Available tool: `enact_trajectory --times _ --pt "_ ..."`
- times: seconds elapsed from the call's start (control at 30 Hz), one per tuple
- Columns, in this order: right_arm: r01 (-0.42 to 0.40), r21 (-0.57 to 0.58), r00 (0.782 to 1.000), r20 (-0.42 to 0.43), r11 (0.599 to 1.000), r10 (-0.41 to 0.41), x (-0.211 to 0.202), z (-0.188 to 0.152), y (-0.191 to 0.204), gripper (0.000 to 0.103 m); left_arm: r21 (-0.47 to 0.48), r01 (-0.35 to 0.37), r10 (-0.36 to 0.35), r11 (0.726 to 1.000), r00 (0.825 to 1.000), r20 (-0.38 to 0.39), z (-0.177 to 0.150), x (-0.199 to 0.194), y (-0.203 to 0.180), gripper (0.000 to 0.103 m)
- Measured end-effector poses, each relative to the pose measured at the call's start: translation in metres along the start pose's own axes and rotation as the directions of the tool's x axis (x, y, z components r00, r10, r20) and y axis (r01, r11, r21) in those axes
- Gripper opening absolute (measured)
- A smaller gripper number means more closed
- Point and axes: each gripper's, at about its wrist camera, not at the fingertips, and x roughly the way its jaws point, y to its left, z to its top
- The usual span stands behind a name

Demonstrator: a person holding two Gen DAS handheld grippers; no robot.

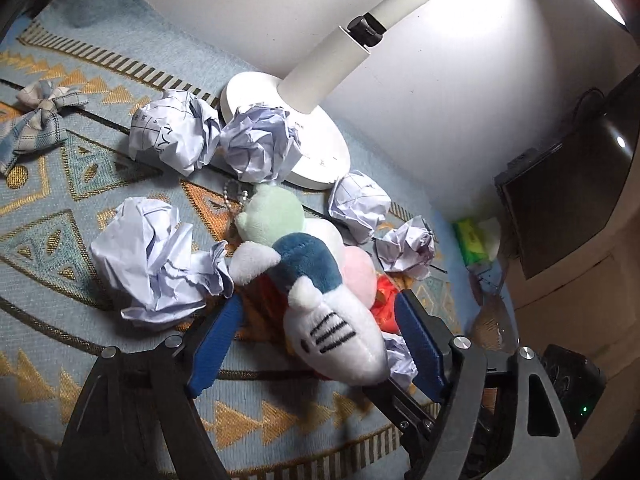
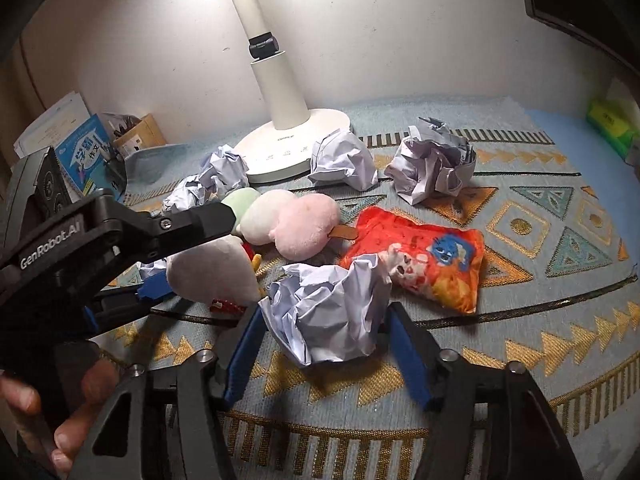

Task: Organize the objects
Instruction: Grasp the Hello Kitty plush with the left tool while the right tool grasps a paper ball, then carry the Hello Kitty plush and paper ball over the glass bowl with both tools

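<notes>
A blue and white shark plush (image 1: 332, 320) lies on the patterned mat (image 1: 60, 240), nose toward the camera. My left gripper (image 1: 320, 300) stands open around it, with a gap between each blue pad and the plush. In the right wrist view the left gripper (image 2: 200, 252) enters from the left, around the shark's white belly (image 2: 212, 272). My right gripper (image 2: 327, 310) straddles a crumpled paper ball (image 2: 328, 312) that rests on the mat. Its pad tips reach the ball's two sides, and the paper does not look squeezed.
A green, white and pink ball plush (image 2: 280, 220) and a red snack-bag plush (image 2: 424, 260) lie behind. Several more paper balls (image 1: 176, 132) ring the white lamp base (image 1: 320, 152). A checked bow (image 1: 36, 120) lies far left, books (image 2: 84, 156) and a green pack (image 2: 608, 124) at the edges.
</notes>
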Motion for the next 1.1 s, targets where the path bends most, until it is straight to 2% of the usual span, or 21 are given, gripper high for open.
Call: enact_trajectory --times 0.1,0.3,0.53,0.7,0.83,1.0,1.1 --pt "-0.006 -0.013 1.0 0.015 1.0 0.007 -0.004 -0.002 0.002 0.052 -0.028 -0.005 0.004 1.0 1.0 -0.028 0.0 0.011 0.004 0.056" --pt "-0.01 -0.005 0.997 0.071 1.0 0.01 -0.029 -0.009 0.003 0.052 0.025 0.013 -0.012 1.0 0.999 -0.031 -0.007 0.003 -0.008 0.045" --pt "-0.012 -0.011 0.994 0.112 1.0 0.013 -0.072 -0.032 0.006 0.052 0.161 0.027 -0.022 0.987 0.999 -0.028 -0.044 -0.043 -0.037 0.044" --pt "-0.023 -0.009 0.996 0.082 1.0 0.024 -0.07 -0.05 0.006 0.052 0.265 -0.003 0.01 0.964 1.0 -0.025 -0.076 -0.081 -0.02 0.044" --pt "-0.041 0.005 0.997 0.069 0.999 0.041 -0.062 -0.058 0.003 0.052 0.279 -0.057 0.066 0.958 0.998 -0.023 -0.087 -0.091 0.001 0.044" --pt "-0.048 -0.002 0.998 0.042 0.999 0.048 -0.056 -0.058 0.004 0.053 0.277 -0.058 0.067 0.959 0.997 -0.024 -0.086 -0.093 0.014 0.044" --pt "-0.046 -0.016 0.998 0.03 0.999 0.047 -0.053 -0.058 0.009 0.053 0.31 -0.076 0.083 0.948 0.996 -0.01 -0.09 -0.091 0.008 0.044"
